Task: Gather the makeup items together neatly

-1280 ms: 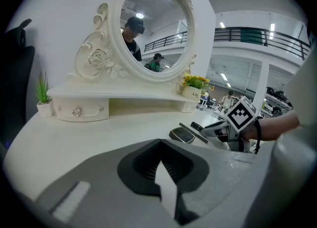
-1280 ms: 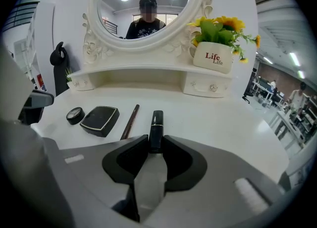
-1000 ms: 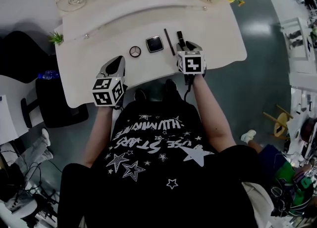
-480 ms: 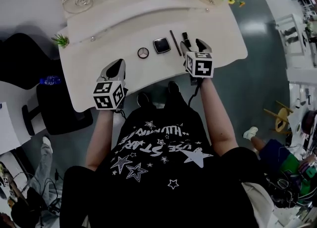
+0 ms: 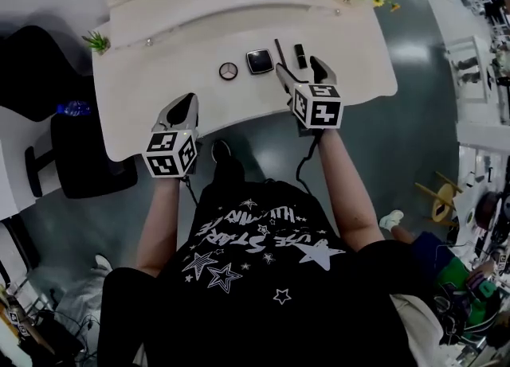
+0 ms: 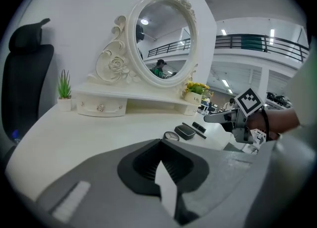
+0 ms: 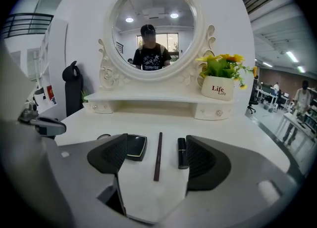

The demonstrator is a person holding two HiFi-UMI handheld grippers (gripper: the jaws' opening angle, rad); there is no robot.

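Observation:
Four makeup items lie in a row on the white dressing table: a round compact, a square black compact, a thin brown pencil and a black lipstick. My right gripper hovers open just in front of them. Its own view shows the pencil and lipstick between the jaws, untouched, and the square compact by the left jaw. My left gripper is shut and empty near the table's front edge, left of the round compact.
An ornate oval mirror stands on a low drawer shelf at the back. A flower pot sits back right and a small green plant back left. A black chair stands left of the table.
My right gripper has drawn back a little toward the table's front edge, so the lipstick now shows beyond its tips. The left gripper has hardly moved. The items lie as before.

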